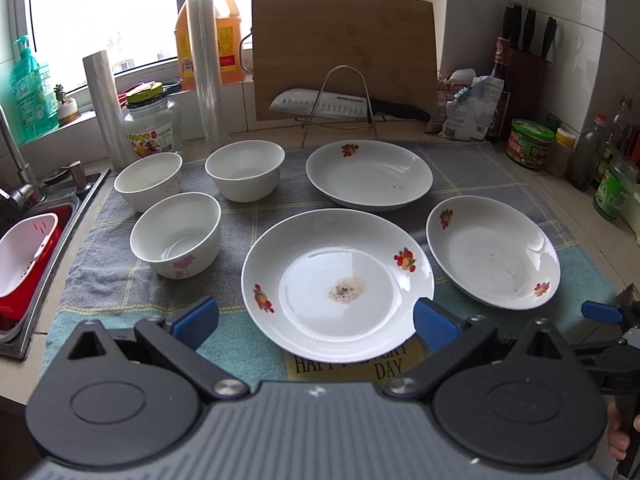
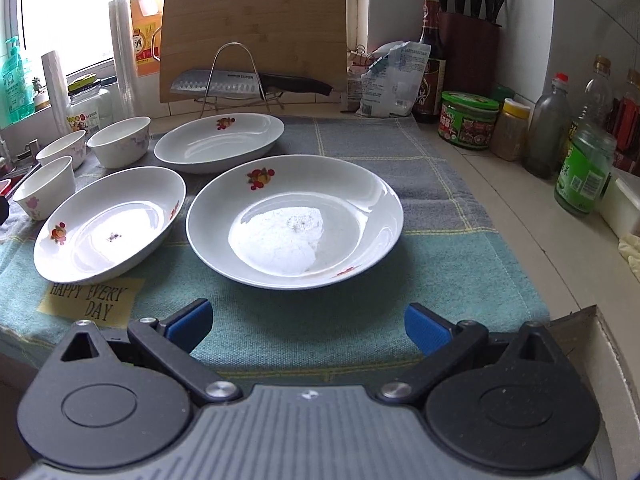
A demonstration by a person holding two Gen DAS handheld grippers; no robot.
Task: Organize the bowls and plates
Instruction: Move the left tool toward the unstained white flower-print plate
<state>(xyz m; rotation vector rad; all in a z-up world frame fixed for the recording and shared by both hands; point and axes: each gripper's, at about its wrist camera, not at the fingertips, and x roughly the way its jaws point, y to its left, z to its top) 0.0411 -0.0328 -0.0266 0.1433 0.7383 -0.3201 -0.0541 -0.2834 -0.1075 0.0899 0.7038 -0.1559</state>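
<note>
Three white plates with fruit prints lie on a grey-green towel (image 1: 100, 280): a near one (image 1: 338, 284) with a brown stain, a right one (image 1: 492, 252) and a far one (image 1: 368, 174). Three white bowls (image 1: 176, 236) (image 1: 149, 180) (image 1: 245, 174) stand apart at the left. My left gripper (image 1: 316, 320) is open just in front of the near plate, its right pad over the rim. In the right wrist view my right gripper (image 2: 308, 324) is open, short of the right plate (image 2: 294, 220); the near plate (image 2: 110, 224), far plate (image 2: 219, 142) and bowls (image 2: 46, 188) lie left.
A sink (image 1: 36, 248) with a red-and-white colander is at the left. At the back stand a cutting board (image 1: 344, 52) and a knife on a wire rack (image 1: 340, 106), film rolls, oil bottles and a jar. Jars, bottles and a knife block (image 2: 468, 40) line the right wall.
</note>
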